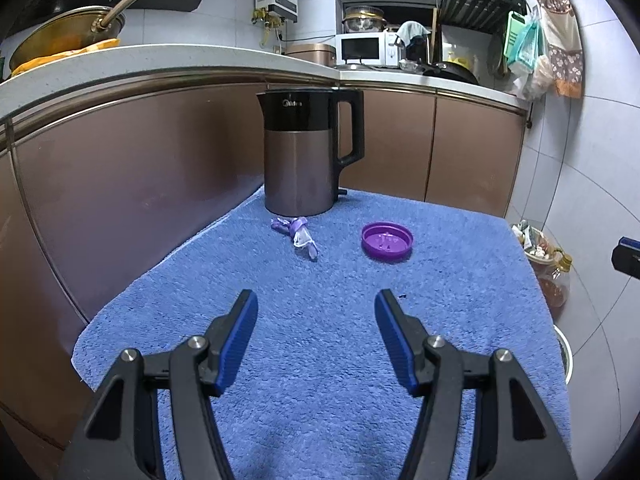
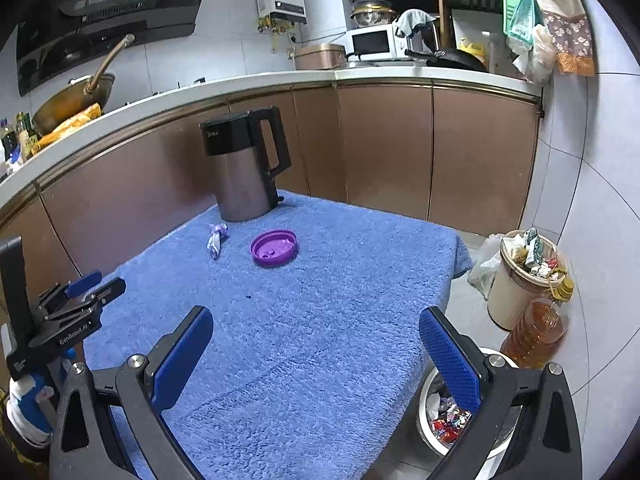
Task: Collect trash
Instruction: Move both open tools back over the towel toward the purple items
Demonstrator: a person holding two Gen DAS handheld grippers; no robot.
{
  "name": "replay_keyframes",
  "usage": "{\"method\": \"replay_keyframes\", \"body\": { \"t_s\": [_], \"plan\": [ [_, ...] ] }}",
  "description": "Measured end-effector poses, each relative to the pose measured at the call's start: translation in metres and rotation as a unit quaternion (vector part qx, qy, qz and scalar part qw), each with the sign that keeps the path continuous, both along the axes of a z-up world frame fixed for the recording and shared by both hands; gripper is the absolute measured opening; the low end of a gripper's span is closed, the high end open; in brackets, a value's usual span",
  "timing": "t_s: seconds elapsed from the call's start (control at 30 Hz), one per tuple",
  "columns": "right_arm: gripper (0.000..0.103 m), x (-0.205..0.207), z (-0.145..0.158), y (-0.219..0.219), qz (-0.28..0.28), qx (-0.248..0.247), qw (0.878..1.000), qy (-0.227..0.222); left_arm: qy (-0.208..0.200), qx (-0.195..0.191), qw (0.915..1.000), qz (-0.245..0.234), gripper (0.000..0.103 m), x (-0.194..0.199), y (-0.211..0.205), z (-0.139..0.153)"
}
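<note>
A crumpled purple wrapper [image 1: 298,235] lies on the blue towel [image 1: 320,340] just in front of the kettle; it also shows in the right wrist view [image 2: 217,239]. A purple round lid [image 1: 387,241] lies to its right, also seen in the right wrist view [image 2: 274,247]. My left gripper [image 1: 316,300] is open and empty, hovering over the towel short of both. My right gripper [image 2: 316,320] is open wide and empty above the towel's near right part. The left gripper's body [image 2: 72,304] shows at the left of the right view.
A grey and black kettle [image 1: 304,152] stands at the towel's far edge. A metal bin with wrappers [image 2: 444,416] sits on the floor below the table's right edge. A full white trash bin [image 2: 520,276] and an oil bottle [image 2: 536,328] stand beyond. Brown cabinets [image 1: 120,184] close in left and behind.
</note>
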State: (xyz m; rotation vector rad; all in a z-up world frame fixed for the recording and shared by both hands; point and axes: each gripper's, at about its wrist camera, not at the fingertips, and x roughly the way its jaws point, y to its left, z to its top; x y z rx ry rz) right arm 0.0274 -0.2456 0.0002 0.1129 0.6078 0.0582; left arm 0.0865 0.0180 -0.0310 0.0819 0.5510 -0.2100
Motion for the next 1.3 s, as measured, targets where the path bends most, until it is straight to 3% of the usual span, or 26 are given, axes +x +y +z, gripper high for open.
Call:
{"method": "replay_keyframes", "body": {
  "t_s": [1.3],
  "plan": [
    [0.103, 0.05, -0.034, -0.001, 0.053, 0.001, 0.997, 0.062, 0.068, 0.038, 0.997, 0.005, 0.06, 0.053, -0.013, -0.04]
  ]
}}
